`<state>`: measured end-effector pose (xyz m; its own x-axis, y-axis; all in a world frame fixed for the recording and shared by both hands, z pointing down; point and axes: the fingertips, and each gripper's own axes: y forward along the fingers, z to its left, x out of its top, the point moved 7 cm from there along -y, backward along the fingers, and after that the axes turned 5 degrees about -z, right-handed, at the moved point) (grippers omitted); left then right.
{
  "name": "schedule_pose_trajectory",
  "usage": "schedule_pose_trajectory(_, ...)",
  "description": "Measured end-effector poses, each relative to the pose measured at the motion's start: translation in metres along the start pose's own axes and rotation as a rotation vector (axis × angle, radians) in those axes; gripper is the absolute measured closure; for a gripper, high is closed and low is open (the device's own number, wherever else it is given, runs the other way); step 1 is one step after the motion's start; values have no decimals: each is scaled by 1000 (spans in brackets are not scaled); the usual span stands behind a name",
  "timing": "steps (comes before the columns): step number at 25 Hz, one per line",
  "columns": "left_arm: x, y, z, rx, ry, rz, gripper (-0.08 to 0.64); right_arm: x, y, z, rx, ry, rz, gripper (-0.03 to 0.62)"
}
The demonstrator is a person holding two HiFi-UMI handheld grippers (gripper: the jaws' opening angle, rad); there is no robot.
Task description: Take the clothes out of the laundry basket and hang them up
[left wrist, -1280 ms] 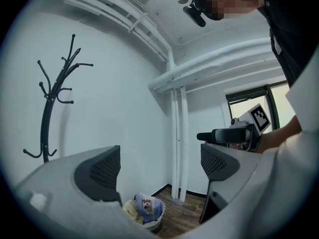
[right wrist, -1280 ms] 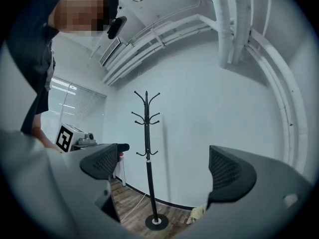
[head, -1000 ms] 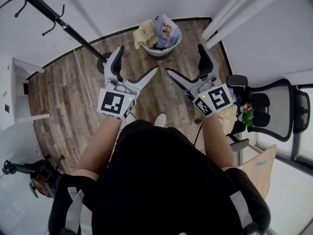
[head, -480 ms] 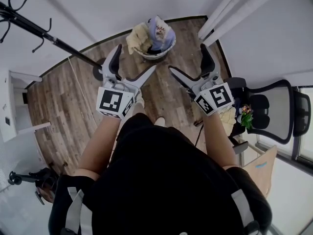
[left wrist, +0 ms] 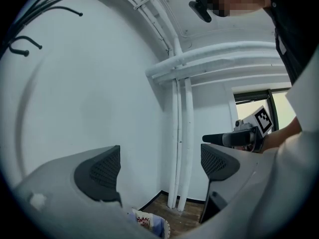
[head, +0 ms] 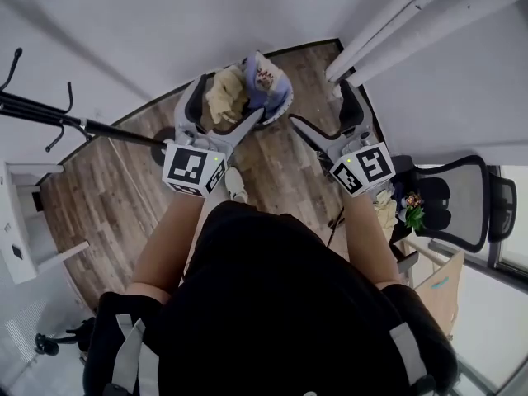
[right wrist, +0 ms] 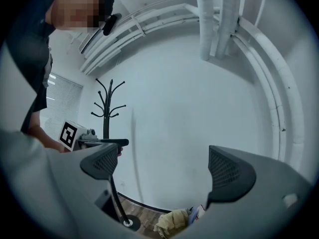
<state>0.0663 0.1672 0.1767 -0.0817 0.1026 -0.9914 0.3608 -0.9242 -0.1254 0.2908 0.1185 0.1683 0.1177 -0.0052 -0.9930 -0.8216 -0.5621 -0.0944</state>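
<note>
Clothes (head: 257, 81), cream and pale blue, lie heaped in the laundry basket (head: 279, 110), which stands on the wood floor (head: 280, 167) against the wall. Both tools are held level and aimed over that basket. The left tool (head: 229, 101) and the right tool (head: 320, 106) each have jaws wide apart and empty, probably readied for a grab. Left of the basket stands a coat rack (head: 82, 124), the likely hanging place. To the basket's right are white pipes (head: 388, 23) and an office chair (head: 462, 200). Nothing blocks the way.
</note>
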Motion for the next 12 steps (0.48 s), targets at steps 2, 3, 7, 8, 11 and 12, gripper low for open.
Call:
schedule_pose_trajectory(2,-2,16,27,-24,7,6,52,-4,29,-6,-3,13,9,40)
schedule_pose_trajectory(3,-4,23,39,-36,11,12,52,-7,43,-8,-8,15,14,40)
schedule_pose_trajectory(7,-14,52,71,-91,10,32,52,-17,78,-19,-29,14,30,41)
schedule_pose_trajectory(8,-16,59,77,-102,8,34,52,-19,84,-23,-35,13,35,41)
schedule_pose_trajectory(11,-22,80,91,-120,3,40,52,-25,98,-35,-55,6,47,43)
schedule_pose_trajectory(12,-24,88,94,-125,2,41,53,-27,101,-42,-62,6,51,43)
